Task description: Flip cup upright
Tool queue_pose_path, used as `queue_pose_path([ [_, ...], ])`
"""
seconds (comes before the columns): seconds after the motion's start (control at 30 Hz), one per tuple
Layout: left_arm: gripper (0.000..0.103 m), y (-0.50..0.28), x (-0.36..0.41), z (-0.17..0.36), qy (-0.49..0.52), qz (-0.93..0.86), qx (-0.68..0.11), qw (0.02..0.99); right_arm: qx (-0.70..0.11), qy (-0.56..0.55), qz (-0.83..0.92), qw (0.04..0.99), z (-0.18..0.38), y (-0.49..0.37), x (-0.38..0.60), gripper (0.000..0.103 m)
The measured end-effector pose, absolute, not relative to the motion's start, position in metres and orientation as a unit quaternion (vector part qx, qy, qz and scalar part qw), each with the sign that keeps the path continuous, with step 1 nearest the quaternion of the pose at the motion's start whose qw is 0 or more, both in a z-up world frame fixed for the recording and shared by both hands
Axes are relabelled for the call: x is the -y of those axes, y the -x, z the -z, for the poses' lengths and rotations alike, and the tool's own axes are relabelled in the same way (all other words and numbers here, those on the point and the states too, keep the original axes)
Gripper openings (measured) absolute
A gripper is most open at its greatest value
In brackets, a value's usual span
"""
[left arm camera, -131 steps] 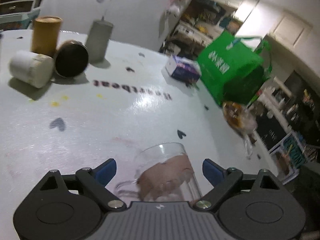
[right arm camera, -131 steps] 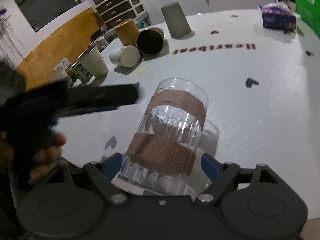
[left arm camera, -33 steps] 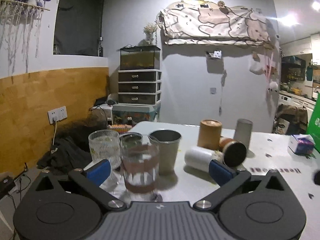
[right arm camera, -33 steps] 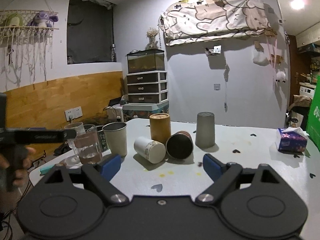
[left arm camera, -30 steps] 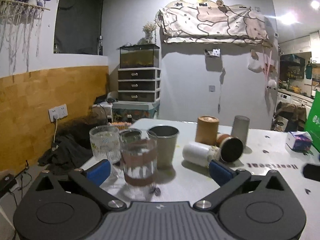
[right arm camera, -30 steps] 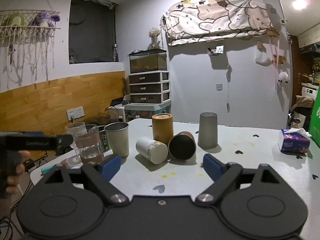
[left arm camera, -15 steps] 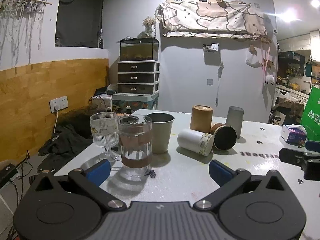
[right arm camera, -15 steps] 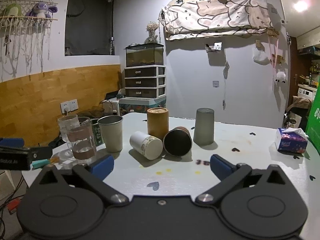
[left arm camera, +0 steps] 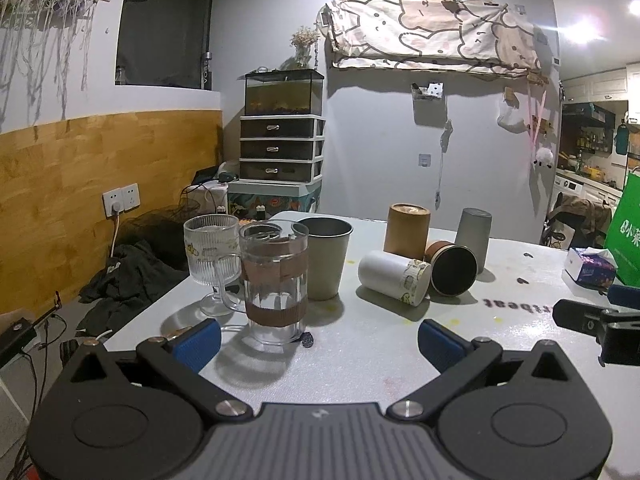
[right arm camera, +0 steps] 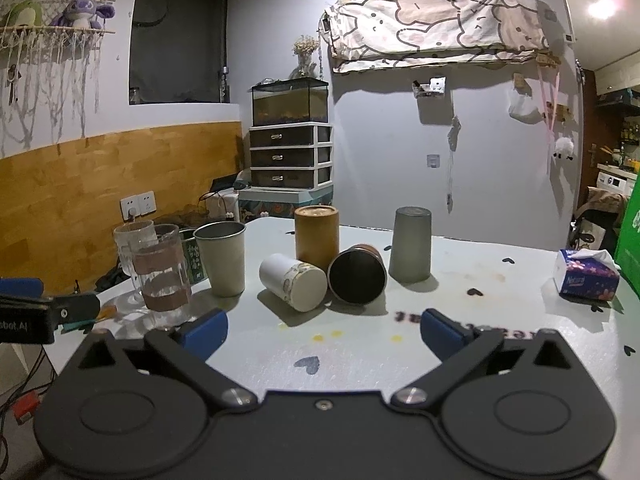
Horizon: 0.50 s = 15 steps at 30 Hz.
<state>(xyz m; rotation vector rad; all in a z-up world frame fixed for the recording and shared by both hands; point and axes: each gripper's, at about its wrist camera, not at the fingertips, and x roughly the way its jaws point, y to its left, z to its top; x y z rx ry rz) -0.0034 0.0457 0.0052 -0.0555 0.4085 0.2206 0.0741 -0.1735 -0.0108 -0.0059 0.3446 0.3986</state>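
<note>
Standing upright | glass cup point(left arm camera: 275, 285) | mouth up | on table point(left arm camera: 360, 344)

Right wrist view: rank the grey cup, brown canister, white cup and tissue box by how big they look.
1. Brown canister and grey cup: look alike, not ranked.
2. White cup, lying on its side and nearer the camera, so unsure.
3. Tissue box, smallest.
</note>
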Motion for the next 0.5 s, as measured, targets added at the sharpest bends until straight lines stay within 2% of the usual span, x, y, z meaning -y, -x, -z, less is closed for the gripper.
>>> queue_pose_path([
  [0.5,0.103,0.0032,-0.0458,-0.0048,0.027,-0.108,-0.204,0.973,-0.174,0.008,-0.199,0.964,0.012,-0.0732,0.1729,0.103],
])
